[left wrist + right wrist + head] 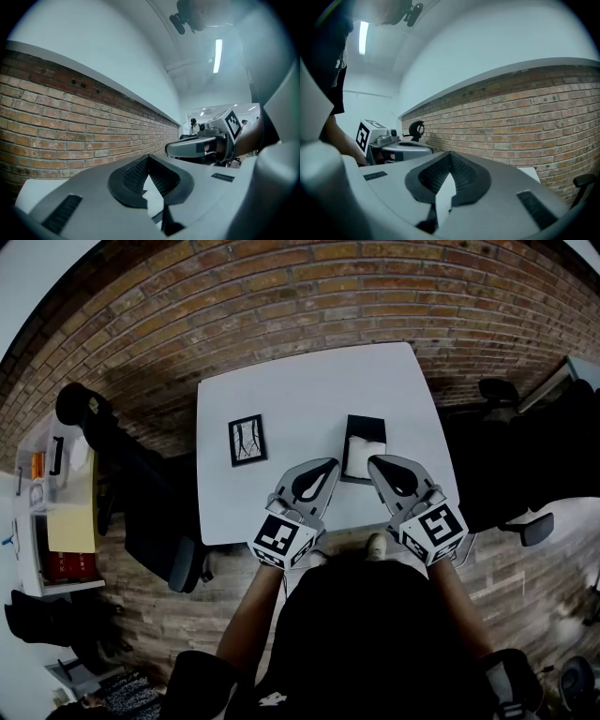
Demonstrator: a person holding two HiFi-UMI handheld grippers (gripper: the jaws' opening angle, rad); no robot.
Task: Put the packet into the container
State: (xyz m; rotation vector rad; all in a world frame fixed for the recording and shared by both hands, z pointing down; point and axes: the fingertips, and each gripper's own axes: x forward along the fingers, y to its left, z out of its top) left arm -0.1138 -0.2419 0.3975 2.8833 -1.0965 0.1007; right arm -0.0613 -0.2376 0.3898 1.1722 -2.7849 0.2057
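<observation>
Packet, white and seemingly soft, lies inside the container, a black rectangular box with upright walls that stands on the white, smooth counter. The left gripper has its fingers closed tip to tip, with nothing between them; their black pads are ribbed and set in a grey matte shell that curves to a point. The right gripper is the same, its fingers brought together at the tips and empty. In the head view both grippers hang over the near edge of the counter, the left one just beside the container's near left corner and the right one by its near right side; whether either touches the box is hard to tell from there. Each carries a cube with black-and-white square markers. Well to the left of the container lies a flat black-edged card with a pale, branching pattern.
</observation>
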